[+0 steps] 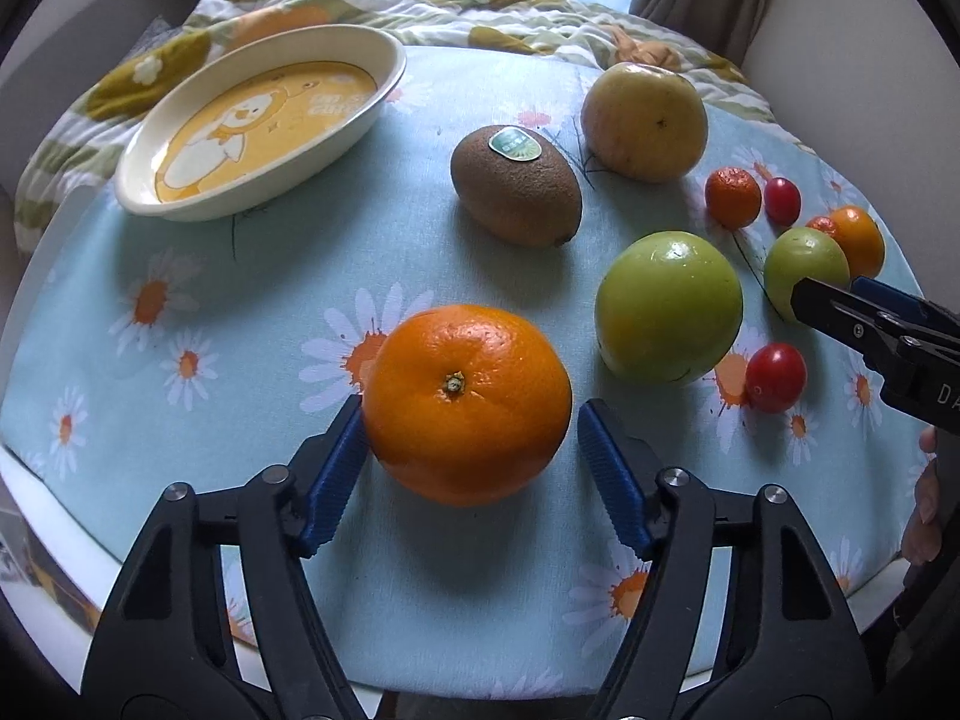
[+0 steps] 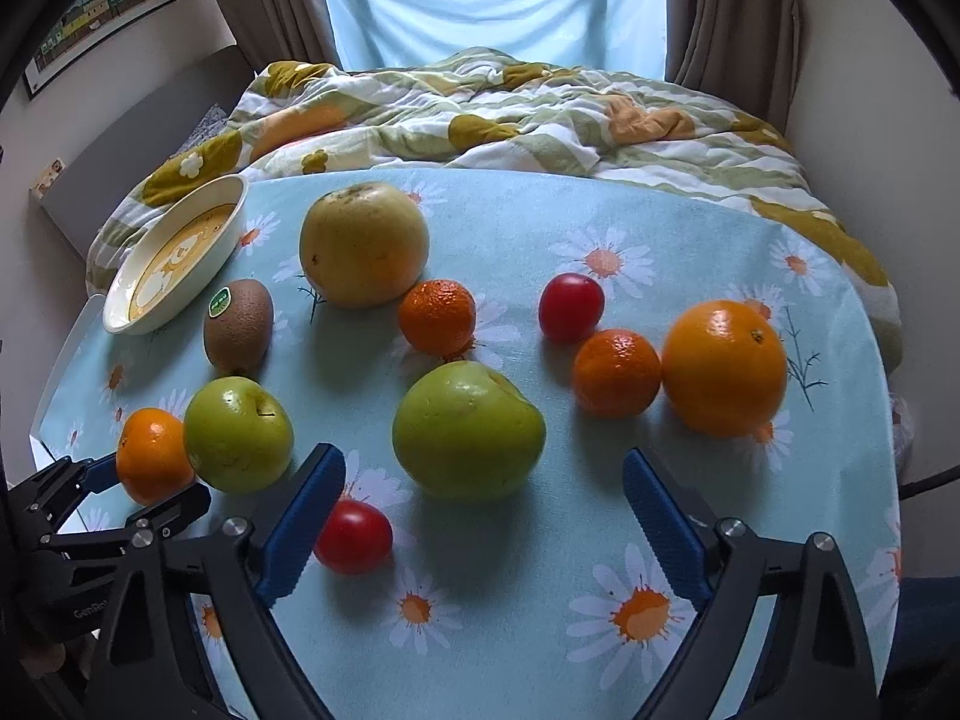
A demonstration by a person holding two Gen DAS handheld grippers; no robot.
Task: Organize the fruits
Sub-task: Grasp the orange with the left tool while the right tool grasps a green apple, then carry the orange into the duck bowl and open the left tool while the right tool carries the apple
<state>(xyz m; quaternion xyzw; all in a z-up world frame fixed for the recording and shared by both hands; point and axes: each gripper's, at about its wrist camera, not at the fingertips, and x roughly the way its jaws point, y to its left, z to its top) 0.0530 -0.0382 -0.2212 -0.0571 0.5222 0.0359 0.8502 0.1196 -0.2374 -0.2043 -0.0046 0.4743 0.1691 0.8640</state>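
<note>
My left gripper (image 1: 471, 447) is open, its blue pads on either side of a large orange (image 1: 467, 402); the left pad is at its skin, the right pad a little apart. The orange rests on the daisy tablecloth (image 1: 240, 300). My right gripper (image 2: 483, 516) is open and empty, just short of a green apple (image 2: 468, 429), with a red cherry tomato (image 2: 354, 536) beside its left pad. A cream oval dish (image 1: 264, 120) with a yellow duck picture sits far left, with nothing in it. A kiwi (image 1: 516, 186), a yellow apple (image 1: 645, 120) and another green apple (image 1: 669, 306) lie nearby.
Small mandarins (image 2: 438, 317) (image 2: 615, 372), a second large orange (image 2: 725, 367) and another cherry tomato (image 2: 570, 307) are scattered on the cloth. A bed with a rumpled floral quilt (image 2: 510, 114) lies just behind the table. Curtains and a window are beyond.
</note>
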